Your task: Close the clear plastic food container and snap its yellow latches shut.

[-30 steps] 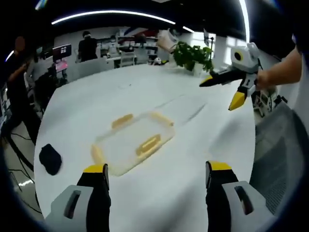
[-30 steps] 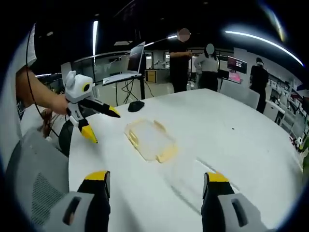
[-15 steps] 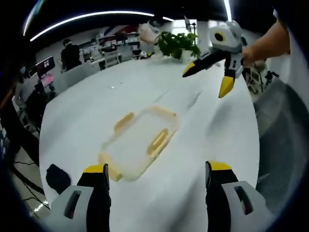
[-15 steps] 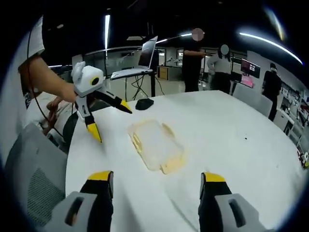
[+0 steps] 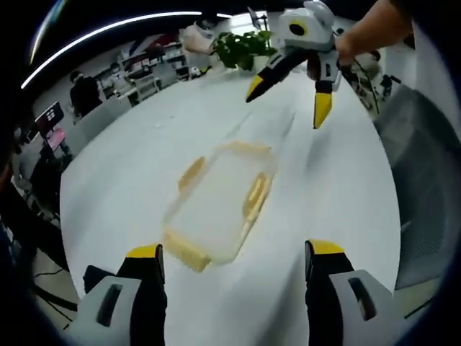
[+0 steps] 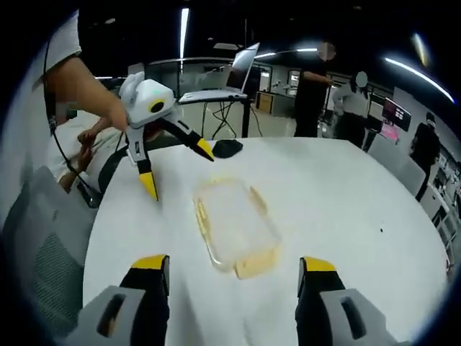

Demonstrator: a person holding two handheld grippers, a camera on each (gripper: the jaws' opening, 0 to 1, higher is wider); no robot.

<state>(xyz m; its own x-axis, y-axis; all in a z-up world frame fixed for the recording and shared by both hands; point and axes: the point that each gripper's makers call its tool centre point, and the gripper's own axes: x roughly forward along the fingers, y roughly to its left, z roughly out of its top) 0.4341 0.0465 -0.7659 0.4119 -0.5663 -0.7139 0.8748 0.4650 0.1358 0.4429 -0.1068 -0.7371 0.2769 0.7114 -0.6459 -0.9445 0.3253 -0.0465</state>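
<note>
Container, clear plastic with yellow latches along its rim, lies flat on the white counter, ahead of and between the two yellow-tipped jaws that rise from the bottom of the left gripper view. Left gripper: jaws spread wide apart, holding nothing, poised above the counter short of the container's near end. Right gripper, seen at the top of the left gripper view: held in a person's hand, its two yellow-tipped jaws splayed apart and empty, beyond the container's far end and clear of it. A potted plant stands on the counter's far edge behind that gripper.

Right gripper view: the container lies near the middle of the counter, in front of the right gripper, whose jaws stand wide apart and empty. The left gripper enters from the left, held in a hand, jaws parted, its tips just beyond the container's left far corner and not touching it. A dark object rests on the counter's far edge; an open laptop stands on a stand behind it. People stand in the background.
</note>
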